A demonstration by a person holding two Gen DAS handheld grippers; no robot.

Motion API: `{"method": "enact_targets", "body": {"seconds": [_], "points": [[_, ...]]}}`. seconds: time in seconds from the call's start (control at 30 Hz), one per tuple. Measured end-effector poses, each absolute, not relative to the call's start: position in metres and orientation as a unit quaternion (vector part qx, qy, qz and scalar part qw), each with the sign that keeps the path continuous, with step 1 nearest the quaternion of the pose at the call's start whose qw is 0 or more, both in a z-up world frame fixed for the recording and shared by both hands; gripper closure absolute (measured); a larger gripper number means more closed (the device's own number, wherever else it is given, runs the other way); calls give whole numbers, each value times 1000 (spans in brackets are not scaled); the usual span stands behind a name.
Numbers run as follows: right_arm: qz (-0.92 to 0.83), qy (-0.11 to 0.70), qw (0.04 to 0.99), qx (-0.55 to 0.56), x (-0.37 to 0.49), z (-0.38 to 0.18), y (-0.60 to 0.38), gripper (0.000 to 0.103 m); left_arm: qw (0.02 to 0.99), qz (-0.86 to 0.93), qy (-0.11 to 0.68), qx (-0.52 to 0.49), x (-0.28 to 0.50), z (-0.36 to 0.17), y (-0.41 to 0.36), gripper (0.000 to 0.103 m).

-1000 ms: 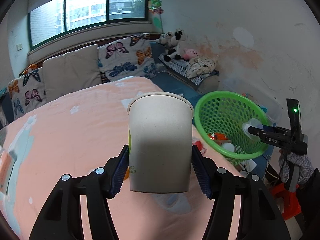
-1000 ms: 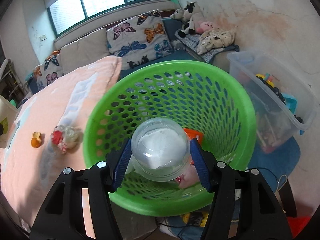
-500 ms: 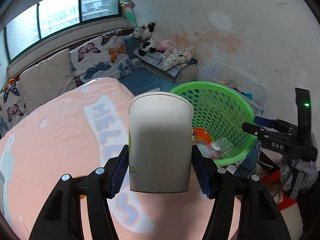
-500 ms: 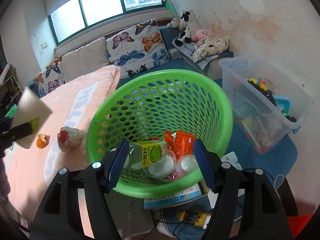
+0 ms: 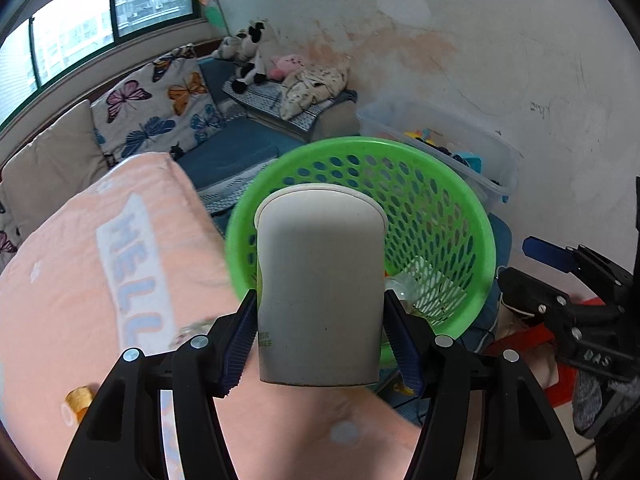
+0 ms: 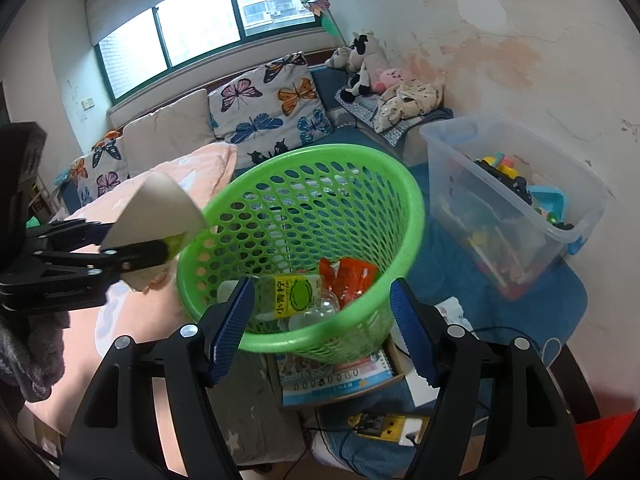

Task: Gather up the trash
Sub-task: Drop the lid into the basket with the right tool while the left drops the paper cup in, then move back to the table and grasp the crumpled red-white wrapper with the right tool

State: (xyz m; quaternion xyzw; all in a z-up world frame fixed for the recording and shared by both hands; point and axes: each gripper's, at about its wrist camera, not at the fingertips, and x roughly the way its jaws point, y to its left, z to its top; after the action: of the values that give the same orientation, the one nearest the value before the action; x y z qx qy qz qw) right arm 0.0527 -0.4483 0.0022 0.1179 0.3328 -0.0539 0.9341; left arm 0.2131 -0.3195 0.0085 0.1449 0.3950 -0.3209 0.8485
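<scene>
I see a bright green perforated basket [image 6: 400, 184], an off-white paper cup [image 5: 320, 292] with a green patch, a peach-pink blanket [image 5: 72, 280] lettered in pale blue, white butterfly-print cushions [image 6: 272, 108], and blue ridged pads [image 6: 234, 326] on black fingers.

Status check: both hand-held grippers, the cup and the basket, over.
Left hand-held gripper shut on paper cup, beside green basket rim. Right hand-held gripper open, empty, near basket's front. Nothing blocking the basket mouth.
</scene>
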Motion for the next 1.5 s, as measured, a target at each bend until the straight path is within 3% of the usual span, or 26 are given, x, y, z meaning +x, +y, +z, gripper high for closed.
{"method": "enact_targets", "body": {"seconds": [0.4,0.53,0.77,1.5], "points": [[-62,333,931,138,41,-4,-463,32,833,-336,412,154,216,-8,-353,42],[-62,334,930,142,39,-7,-464,32,833,-342,410,148,215,-8,-355,31],[-59,333,931,140,38,-6,-461,32,839,-342,402,133,212,0,-343,30],[15,336,935,112,54,3,-393,28,891,-240,380,64,188,16,-182,28]]}}
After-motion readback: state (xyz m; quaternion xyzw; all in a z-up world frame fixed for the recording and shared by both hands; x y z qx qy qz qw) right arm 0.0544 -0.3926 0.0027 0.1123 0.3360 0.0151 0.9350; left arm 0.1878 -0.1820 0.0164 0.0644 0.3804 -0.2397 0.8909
